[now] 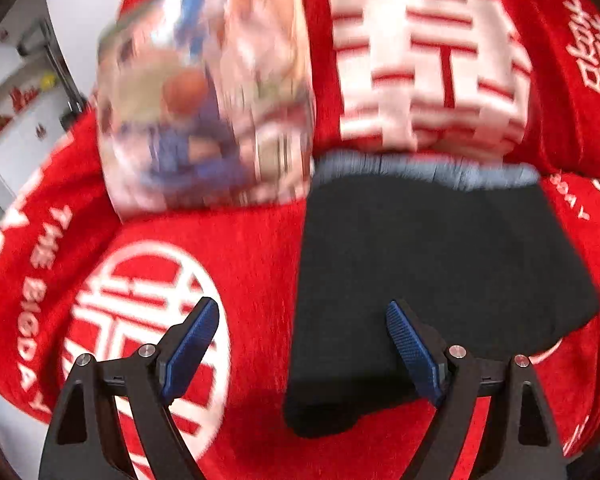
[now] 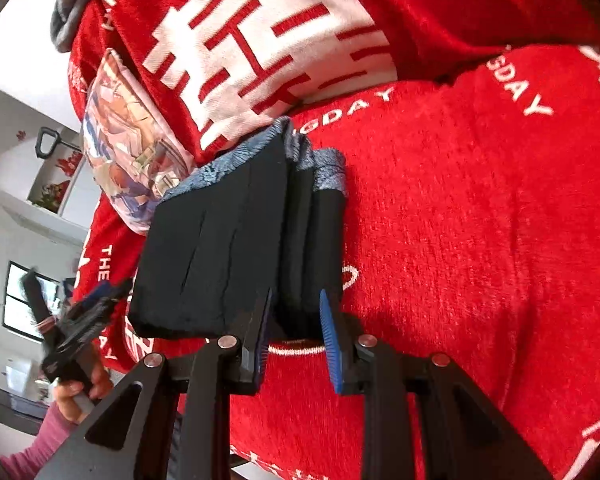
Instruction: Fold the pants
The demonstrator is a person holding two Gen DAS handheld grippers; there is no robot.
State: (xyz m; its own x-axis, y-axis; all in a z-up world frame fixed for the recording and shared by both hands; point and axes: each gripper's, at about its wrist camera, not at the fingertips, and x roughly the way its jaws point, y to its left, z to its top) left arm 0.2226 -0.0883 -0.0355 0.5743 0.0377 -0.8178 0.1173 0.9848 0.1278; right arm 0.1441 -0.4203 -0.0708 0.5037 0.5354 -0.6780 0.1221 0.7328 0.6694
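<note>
The black pants [image 1: 432, 280] lie folded into a thick rectangle on a red cover, their blue-grey waistband [image 1: 420, 168] at the far end. My left gripper [image 1: 302, 348] hangs open and empty above the near left edge of the stack. In the right wrist view the folded pants [image 2: 220, 248] show stacked layers. My right gripper [image 2: 294, 344] is at their near edge with its jaws partly apart around the layers' corner; a firm hold does not show. The left gripper [image 2: 80, 320] appears blurred at the left, held by a hand.
The red cover [image 1: 240, 240] with white lettering drapes a cushioned seat and backrest. A colourful printed pillow [image 1: 204, 88] leans just left of the waistband, and it also shows in the right wrist view [image 2: 132, 148]. White shelves [image 1: 16, 112] stand far left.
</note>
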